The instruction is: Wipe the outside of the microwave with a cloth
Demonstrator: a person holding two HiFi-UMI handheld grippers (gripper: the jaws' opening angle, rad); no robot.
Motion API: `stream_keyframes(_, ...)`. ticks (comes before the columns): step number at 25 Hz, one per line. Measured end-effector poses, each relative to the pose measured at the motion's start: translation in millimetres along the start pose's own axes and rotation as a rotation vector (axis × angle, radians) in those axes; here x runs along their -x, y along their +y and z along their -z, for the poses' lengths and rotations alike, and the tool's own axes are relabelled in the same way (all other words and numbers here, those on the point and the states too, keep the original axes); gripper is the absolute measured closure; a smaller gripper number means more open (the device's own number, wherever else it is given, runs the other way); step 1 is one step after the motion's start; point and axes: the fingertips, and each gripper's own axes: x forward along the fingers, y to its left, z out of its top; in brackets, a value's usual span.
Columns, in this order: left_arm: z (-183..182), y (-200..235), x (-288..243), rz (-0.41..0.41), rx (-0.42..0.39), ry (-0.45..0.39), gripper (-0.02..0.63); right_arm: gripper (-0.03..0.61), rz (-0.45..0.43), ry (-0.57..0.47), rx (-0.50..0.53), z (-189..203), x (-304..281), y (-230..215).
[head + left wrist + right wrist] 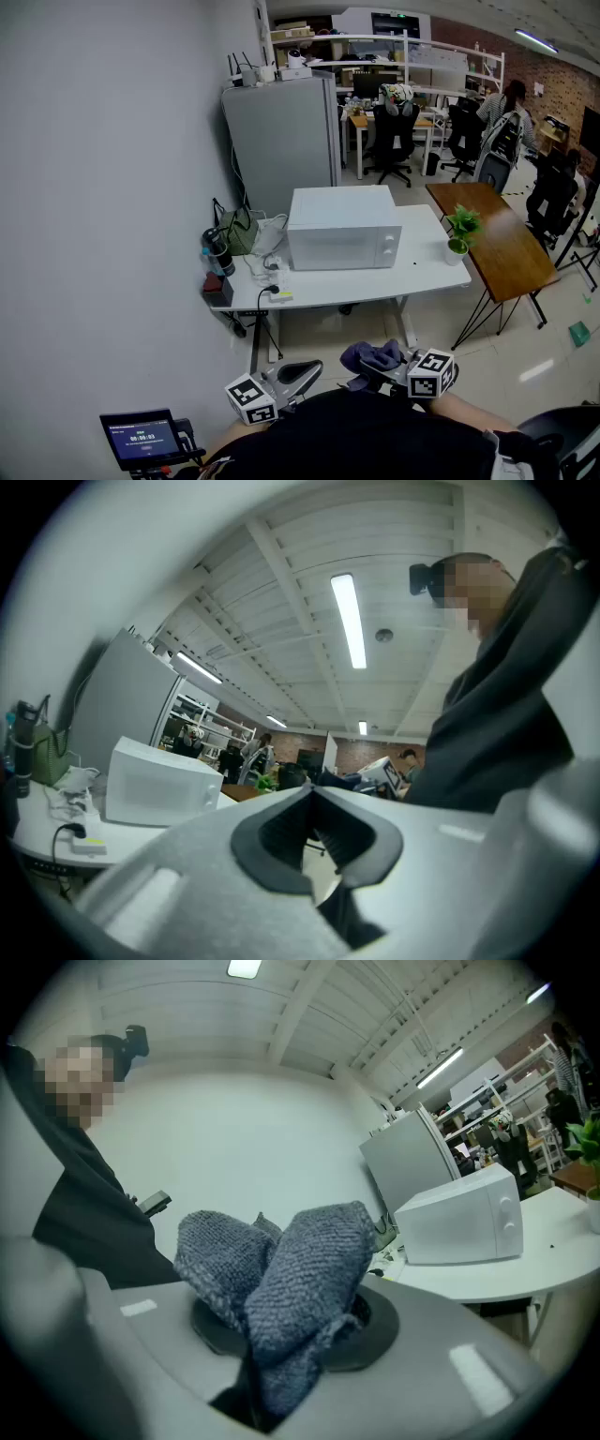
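Note:
A white microwave (342,228) stands on a white desk (356,281) against the wall, well ahead of both grippers; it also shows in the left gripper view as the microwave (157,785) and in the right gripper view as the microwave (461,1216). My right gripper (364,372) is held close to my body, shut on a blue-grey knitted cloth (372,355); the cloth (286,1283) bulges out over the jaws. My left gripper (302,373) hangs beside it, low and near my body, shut and holding nothing (311,797).
A small potted plant (460,231) stands at the desk's right end. Bottles, a bag and cables (234,246) crowd its left end. A brown table (500,237) adjoins on the right, a grey cabinet (281,137) stands behind. A screen (141,438) sits low left.

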Motion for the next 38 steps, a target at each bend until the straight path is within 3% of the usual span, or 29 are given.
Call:
stream_keyframes(20,7,2,1,-0.001,0.029,0.008,0.611,0.445,0.014,0.024,-0.039,10,0,-5)
stream_keyframes(29,16,11,5,-0.014,0.067,0.035,0.611,0.443,0.111,0.172,-0.014,47,3,-20)
stream_keyframes(38,32,38,1,0.010,0.045,0.031,0.611,0.443,0.071,0.163,0.049,43,-17,-33)
